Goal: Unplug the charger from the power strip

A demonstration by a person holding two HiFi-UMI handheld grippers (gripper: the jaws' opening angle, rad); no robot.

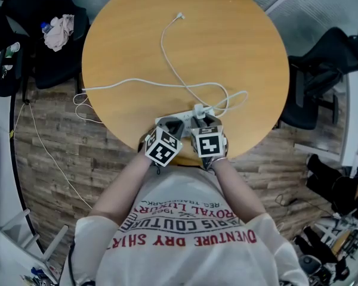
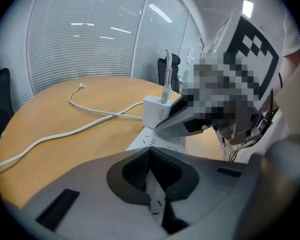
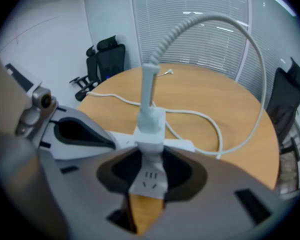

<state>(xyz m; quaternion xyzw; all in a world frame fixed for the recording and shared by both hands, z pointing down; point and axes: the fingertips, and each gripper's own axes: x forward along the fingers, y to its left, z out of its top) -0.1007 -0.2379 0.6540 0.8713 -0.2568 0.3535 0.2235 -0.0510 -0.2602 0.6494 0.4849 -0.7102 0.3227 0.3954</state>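
Observation:
A white power strip (image 1: 180, 120) lies near the front edge of the round wooden table (image 1: 185, 34). A white charger (image 1: 198, 108) stands plugged into it, and its thin cable (image 1: 167, 58) loops away across the table. My left gripper (image 1: 170, 126) is shut on the strip's left part (image 2: 146, 140), which shows as a white wedge between its pads. My right gripper (image 1: 203, 120) is shut on the charger (image 3: 150, 128), its pads against the plug's two sides. Below the plug a bare socket face (image 3: 150, 178) shows. The charger (image 2: 154, 113) also shows in the left gripper view.
The strip's thick cord (image 1: 122, 86) runs left off the table to cables on the wooden floor (image 1: 53, 154). Black office chairs stand at back left (image 1: 42, 34) and right (image 1: 322, 76). The table's front edge is just below both grippers.

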